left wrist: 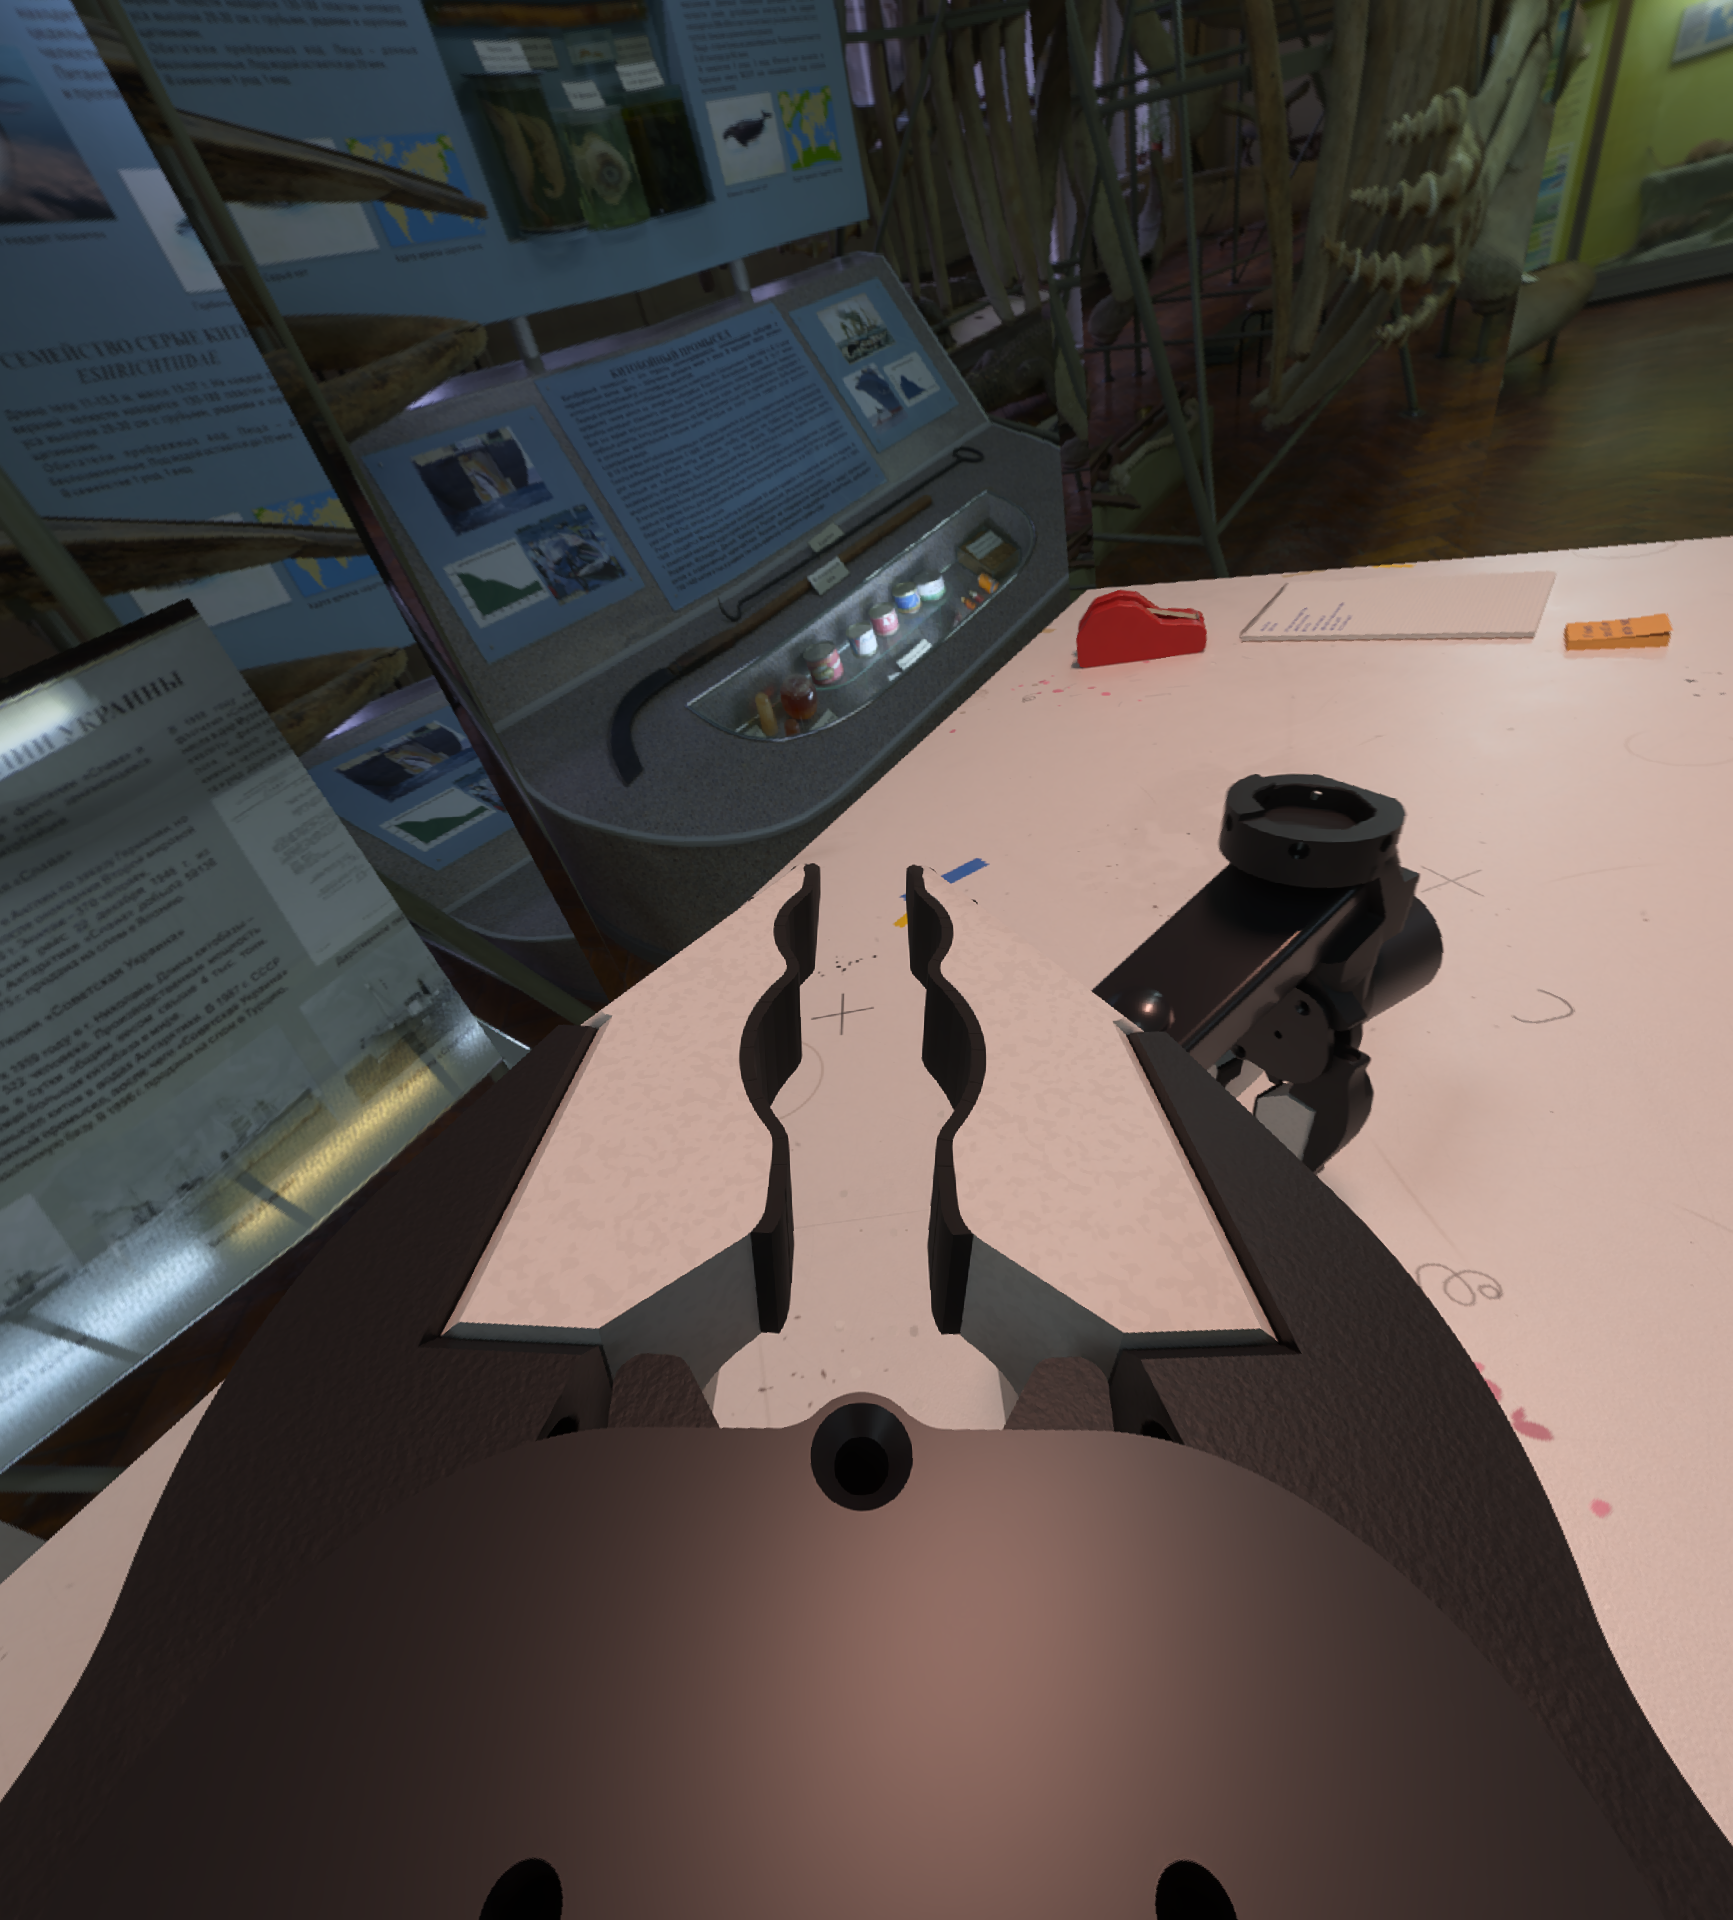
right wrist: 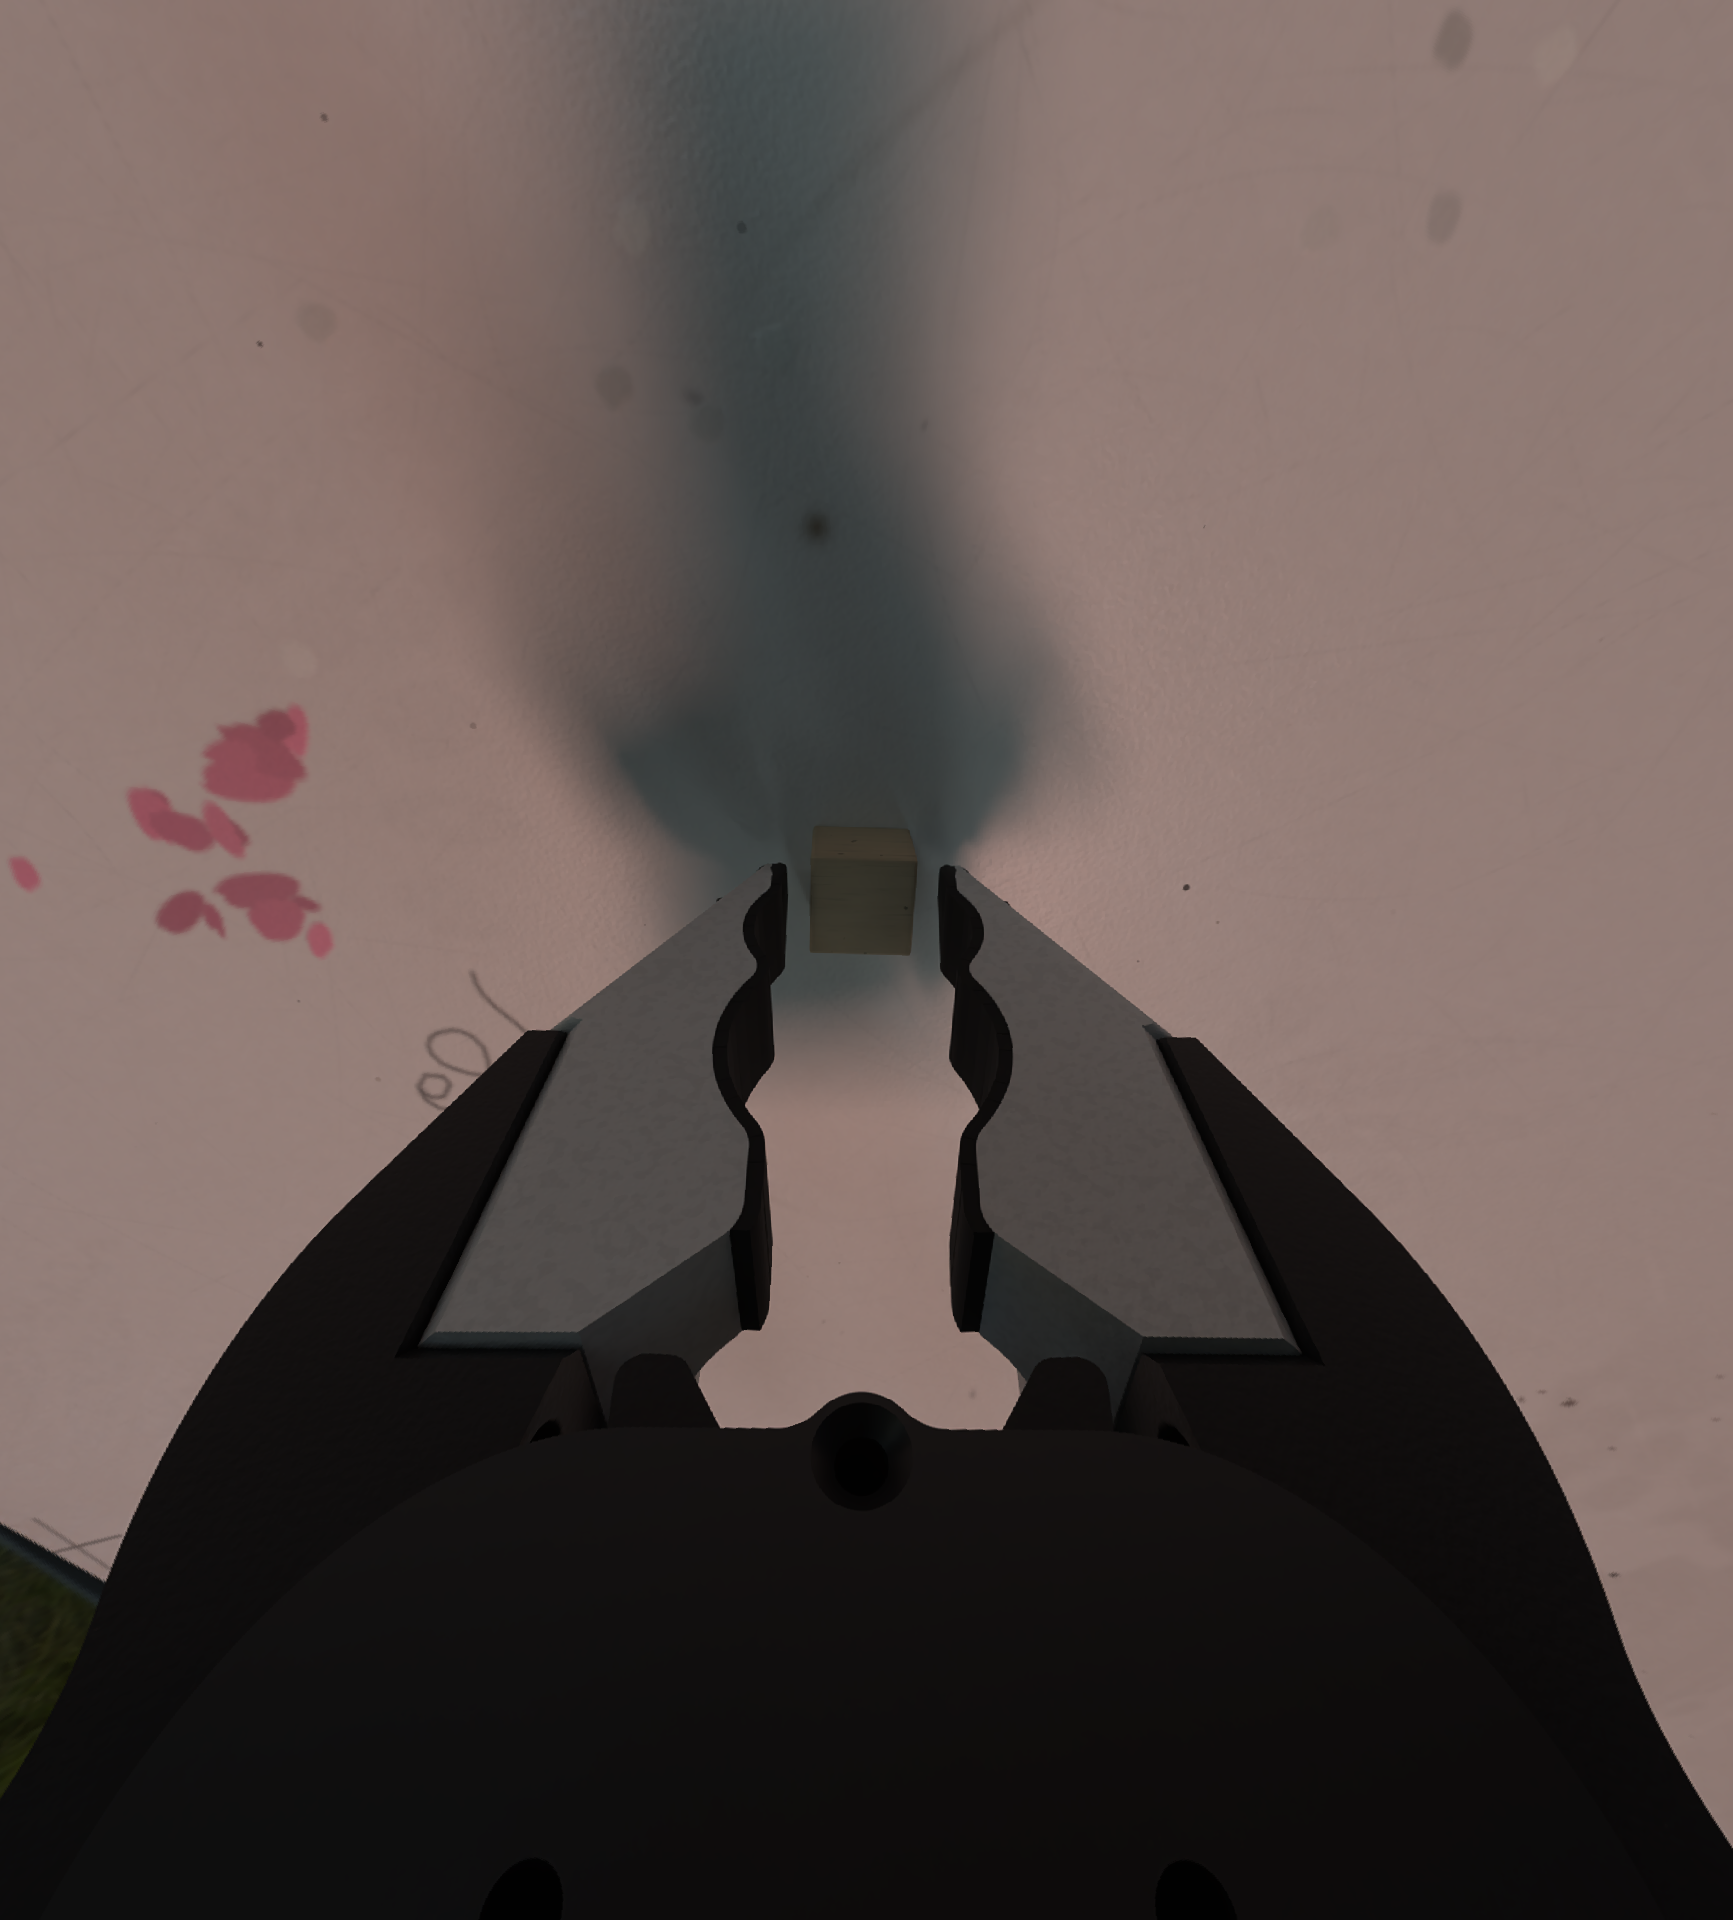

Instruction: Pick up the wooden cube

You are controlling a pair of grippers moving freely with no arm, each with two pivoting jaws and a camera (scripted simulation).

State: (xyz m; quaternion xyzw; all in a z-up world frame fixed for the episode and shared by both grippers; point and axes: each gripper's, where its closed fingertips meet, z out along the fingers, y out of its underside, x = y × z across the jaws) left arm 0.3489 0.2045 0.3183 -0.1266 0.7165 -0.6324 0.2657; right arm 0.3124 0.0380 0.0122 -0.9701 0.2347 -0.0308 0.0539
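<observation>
A small pale wooden cube (right wrist: 862,889) sits on the pinkish-white table (right wrist: 1361,623) in the right wrist view. My right gripper (right wrist: 862,883) points down at the table, open, with its two fingertips on either side of the cube and a small gap on each side. Its dark shadow spreads over the table beyond the cube. In the left wrist view my left gripper (left wrist: 862,883) is open and empty above the table's left part. The right gripper (left wrist: 1298,966) shows there as a black body tipped down on the table; the cube is hidden in that view.
At the table's far end lie a red tape dispenser (left wrist: 1137,627), a white notepad (left wrist: 1402,606) and a small orange box (left wrist: 1615,631). The table's left edge (left wrist: 841,821) runs diagonally, with museum display cases beyond it. Pink paint spots (right wrist: 238,831) mark the table.
</observation>
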